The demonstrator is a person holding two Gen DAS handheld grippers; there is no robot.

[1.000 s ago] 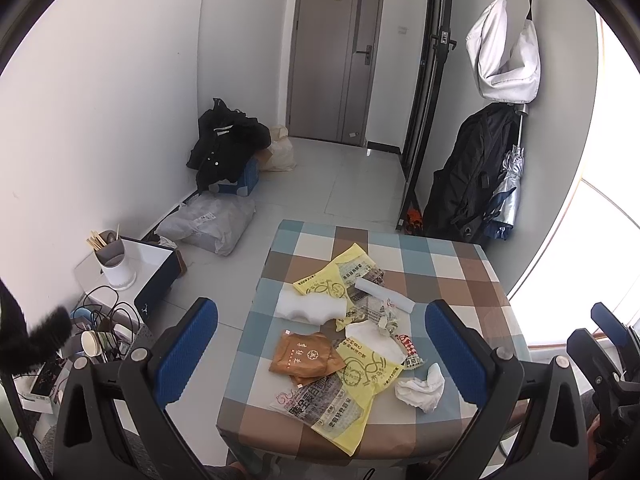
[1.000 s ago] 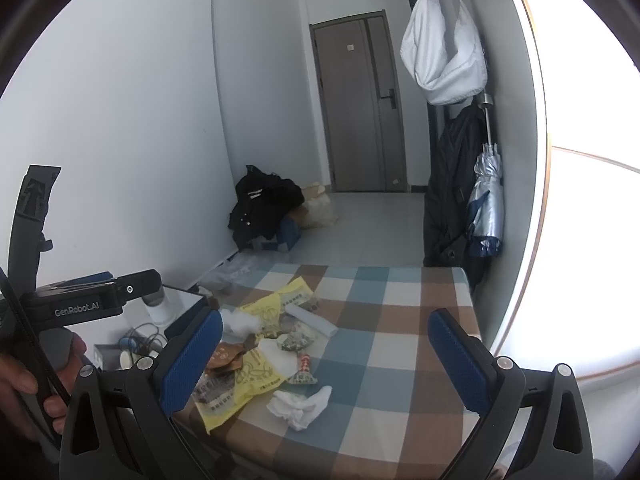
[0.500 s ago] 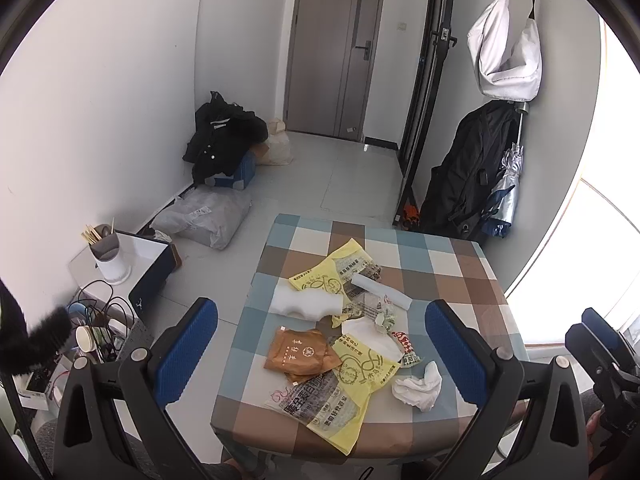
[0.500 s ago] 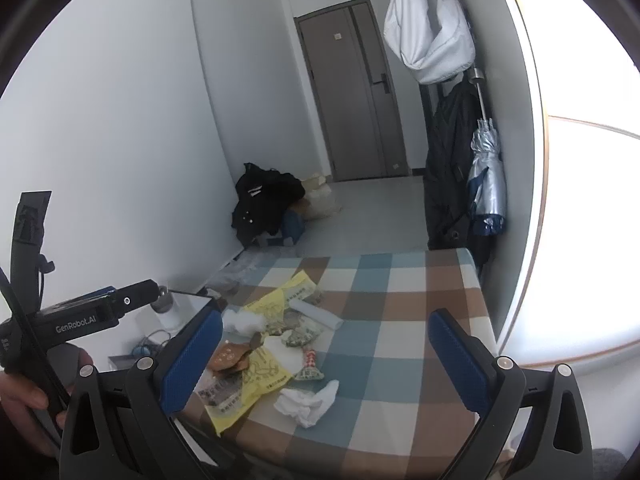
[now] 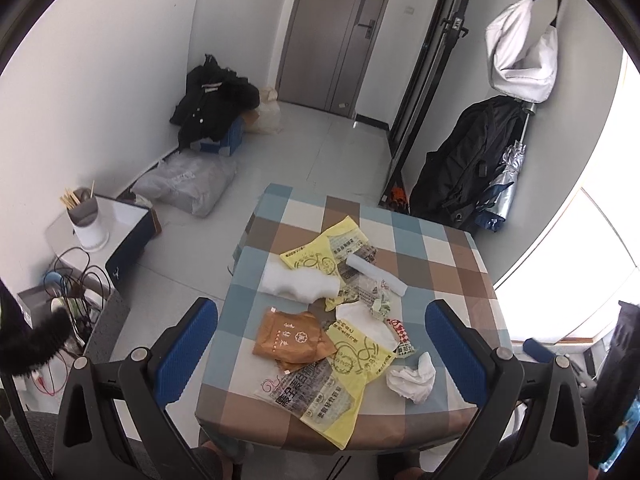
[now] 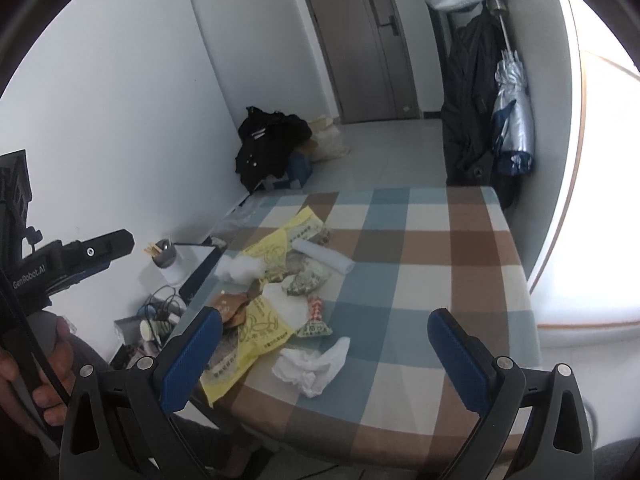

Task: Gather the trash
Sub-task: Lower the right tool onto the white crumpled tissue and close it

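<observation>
Trash lies on the checked table [image 5: 452,264]: a crumpled white tissue [image 5: 412,378], yellow wrappers [image 5: 352,356], an orange packet [image 5: 290,338], a white foam piece [image 5: 298,286] and a white roll [image 5: 376,274]. My left gripper [image 5: 322,340] is open and empty, held above the table's near edge. My right gripper [image 6: 324,350] is open and empty, over the near side of the table [image 6: 460,256], with the tissue [image 6: 314,366] between its fingers in view. The wrappers [image 6: 260,322] lie left of it.
A low side table with a white cup [image 5: 86,226] and cables stands left of the checked table. Bags and a black coat [image 5: 214,100] lie on the floor by the wall. A black backpack [image 5: 466,160] and umbrella hang at right. The left handheld gripper body [image 6: 60,260] shows at left.
Both grippers have risen and tilted down, so the table sits lower and more fully in view. Both stay open and empty. The trash has not moved.
</observation>
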